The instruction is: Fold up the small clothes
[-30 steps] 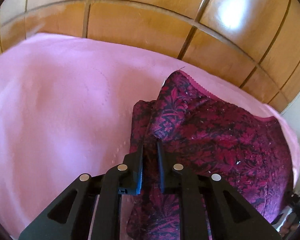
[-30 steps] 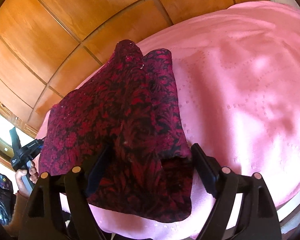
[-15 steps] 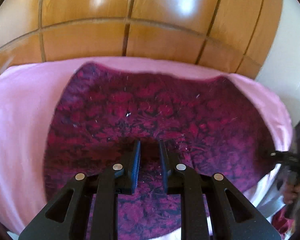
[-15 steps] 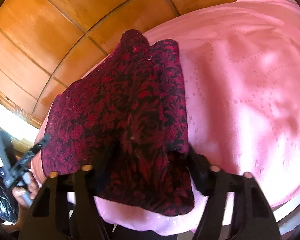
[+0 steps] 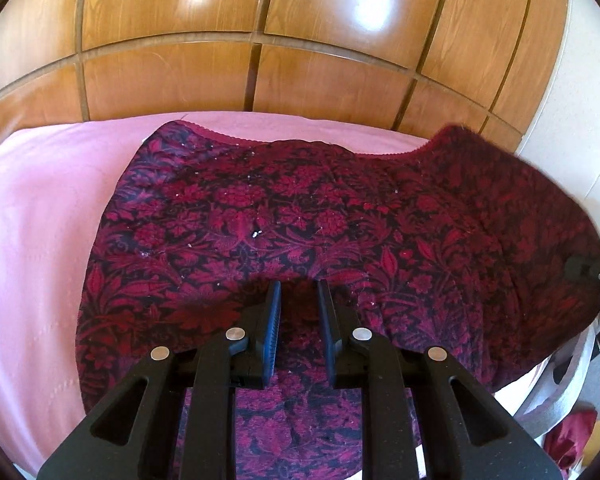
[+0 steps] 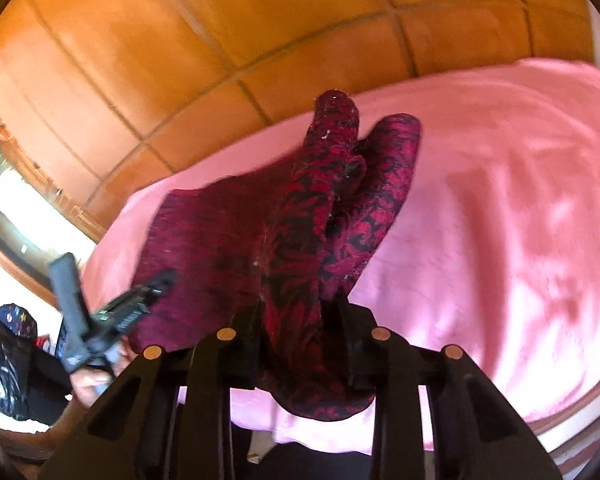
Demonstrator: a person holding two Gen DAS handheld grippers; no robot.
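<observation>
A dark red floral garment (image 5: pixel 320 216) lies spread on the pink bed cover (image 5: pixel 40 220). My left gripper (image 5: pixel 298 292) hovers over its near middle with the jaws a little apart and nothing between them. In the right wrist view my right gripper (image 6: pixel 296 312) is shut on a bunched edge of the garment (image 6: pixel 324 216) and lifts it off the bed cover (image 6: pixel 500 200), so the cloth stands up in folds. The left gripper (image 6: pixel 100 316) and the hand holding it show at the lower left there. The right gripper's tip (image 5: pixel 584 272) shows at the right edge of the left wrist view.
A wooden panelled wall (image 5: pixel 260 40) stands right behind the bed. A white wall (image 5: pixel 580 100) is at the right. The bed's near edge (image 6: pixel 560 412) runs below the right gripper. Dark bags (image 6: pixel 4 352) lie on the floor at the left.
My left gripper let go of the garment, opened slightly and now looks over the cloth spread flat. My right gripper closed on the garment's edge and raised it.
</observation>
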